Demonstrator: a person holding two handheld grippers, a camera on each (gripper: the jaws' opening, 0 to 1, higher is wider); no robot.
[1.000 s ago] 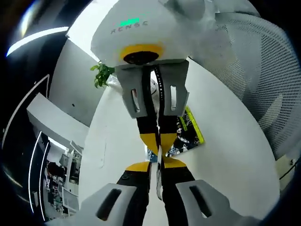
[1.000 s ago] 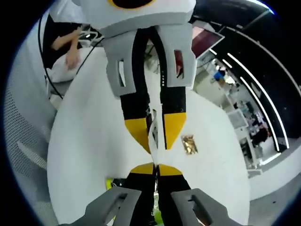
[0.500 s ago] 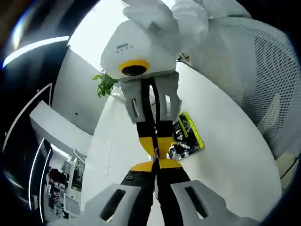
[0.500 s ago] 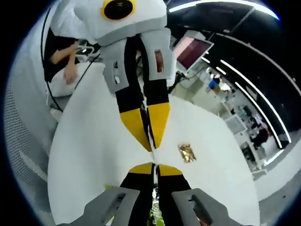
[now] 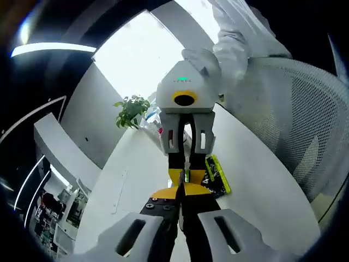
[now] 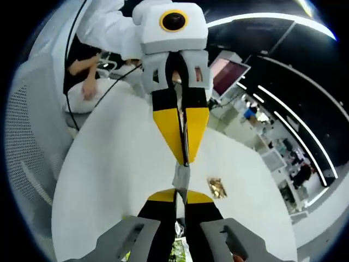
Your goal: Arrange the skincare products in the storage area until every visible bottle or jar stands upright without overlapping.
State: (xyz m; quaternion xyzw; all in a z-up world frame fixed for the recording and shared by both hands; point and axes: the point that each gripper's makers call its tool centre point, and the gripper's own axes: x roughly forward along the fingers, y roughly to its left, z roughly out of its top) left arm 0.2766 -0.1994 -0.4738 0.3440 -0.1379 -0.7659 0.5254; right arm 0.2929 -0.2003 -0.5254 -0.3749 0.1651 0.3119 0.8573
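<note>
The left gripper (image 5: 180, 192) and right gripper (image 6: 181, 195) meet tip to tip over a white table (image 5: 136, 180), each with jaws pressed together. A small pale sachet (image 6: 180, 177) sits between the tips (who pinches it cannot be told). A green-black packet (image 5: 214, 176) lies at 2 o'clock of the left gripper, print unreadable. A gold packet (image 6: 216, 186) lies at 3 o'clock of the right gripper.

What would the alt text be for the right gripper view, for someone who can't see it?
Two handheld grippers meet tip to tip above a round white table: the right gripper rises from below and the left gripper points down from above, both with yellow-tipped jaws closed. A small gold packet lies on the table, and a person's hand rests at its far edge.
</note>
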